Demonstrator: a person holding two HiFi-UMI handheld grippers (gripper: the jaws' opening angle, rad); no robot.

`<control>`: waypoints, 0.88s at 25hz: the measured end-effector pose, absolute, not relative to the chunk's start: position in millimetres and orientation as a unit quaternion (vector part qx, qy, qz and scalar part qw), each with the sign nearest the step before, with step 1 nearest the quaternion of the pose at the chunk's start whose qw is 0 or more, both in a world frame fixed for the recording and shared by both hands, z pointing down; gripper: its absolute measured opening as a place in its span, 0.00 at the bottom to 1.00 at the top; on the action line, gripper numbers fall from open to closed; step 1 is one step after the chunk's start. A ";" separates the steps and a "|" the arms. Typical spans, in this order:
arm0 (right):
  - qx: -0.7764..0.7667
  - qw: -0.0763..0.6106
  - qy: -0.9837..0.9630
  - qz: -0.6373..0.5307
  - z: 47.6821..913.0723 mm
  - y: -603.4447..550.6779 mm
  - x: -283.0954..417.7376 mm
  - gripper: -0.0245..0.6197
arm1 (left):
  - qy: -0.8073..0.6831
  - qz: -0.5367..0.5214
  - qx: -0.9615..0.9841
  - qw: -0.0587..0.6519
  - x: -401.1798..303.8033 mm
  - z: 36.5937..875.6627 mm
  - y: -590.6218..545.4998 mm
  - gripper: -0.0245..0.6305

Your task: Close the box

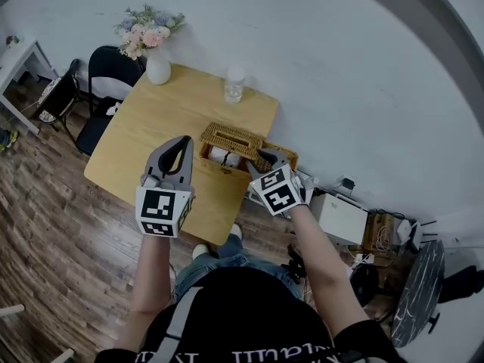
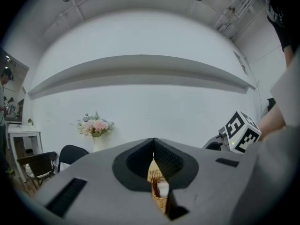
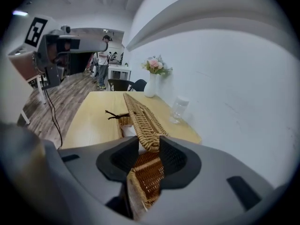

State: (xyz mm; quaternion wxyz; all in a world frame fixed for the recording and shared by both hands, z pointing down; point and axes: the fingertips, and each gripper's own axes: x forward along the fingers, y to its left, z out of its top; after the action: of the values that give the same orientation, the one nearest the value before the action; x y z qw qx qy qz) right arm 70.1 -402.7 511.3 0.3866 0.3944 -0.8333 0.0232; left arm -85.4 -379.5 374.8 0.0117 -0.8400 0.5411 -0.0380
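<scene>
Between the jaws of the right claw (image 3: pixel 149 142): the near end of the lid (image 3: pixel 139 114), standing on edge. The jaws are sitting narrowly apart astride it, with the pads close beside the weave but not plainly pressing.

Just below the tips, the box (image 3: pixel 148 177) is lying open on the table (image 3: pixel 89 121) and showing its woven inside. To the claw's left, something white (image 3: pixel 129 131) is sitting in it, and a dark tie (image 3: pixel 115 114) is sticking out past that.

Ahead of the claw, the lid is running away lengthwise, tilted up off the box. Farther on, a glass (image 3: pixel 179 109) is standing to the right and a vase (image 3: pixel 151 86) at the far end.

Left claw (image 2: pixel 153 140): off to the right claw's left, its tips are meeting on nothing and it is pointing level toward the box.

Step, as judged: the right claw is taking hold of the raised lid, and closing is not yet begun. The next move is calling for a firm pinch on the rim, then a swing down toward the claw's left, kept square so the edges seat.

Box: tan wicker, oblong, with a slot running along the lid's middle.
</scene>
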 end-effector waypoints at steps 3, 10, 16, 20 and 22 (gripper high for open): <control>0.392 0.408 -0.825 0.002 524.9 -394.6 67.7 0.27 | 0.541 -0.036 -0.840 0.007 -87.1 379.1 -374.5 0.06; 0.380 0.460 -0.803 -0.017 555.5 -386.2 62.5 0.29 | 0.542 -0.028 -0.840 0.006 -94.1 379.6 -367.3 0.06; 0.391 0.457 -0.798 0.031 576.4 -382.0 60.2 0.32 | 0.538 -0.024 -0.843 0.003 -93.1 381.6 -359.4 0.06; 0.419 0.417 -0.802 0.086 573.1 -384.8 57.1 0.33 | 0.537 -0.023 -0.843 0.002 -97.8 381.0 -354.4 0.06; 0.427 0.417 -0.798 0.087 573.1 -386.6 55.9 0.33 | 0.537 -0.023 -0.843 0.001 -100.7 381.5 -352.1 0.06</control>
State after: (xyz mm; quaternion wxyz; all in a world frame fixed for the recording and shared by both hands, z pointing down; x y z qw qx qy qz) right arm 55.9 -386.6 573.1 0.4170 0.4269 -0.7977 0.0867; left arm -100.7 -352.1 381.5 0.0008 -0.8433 0.5369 -0.0235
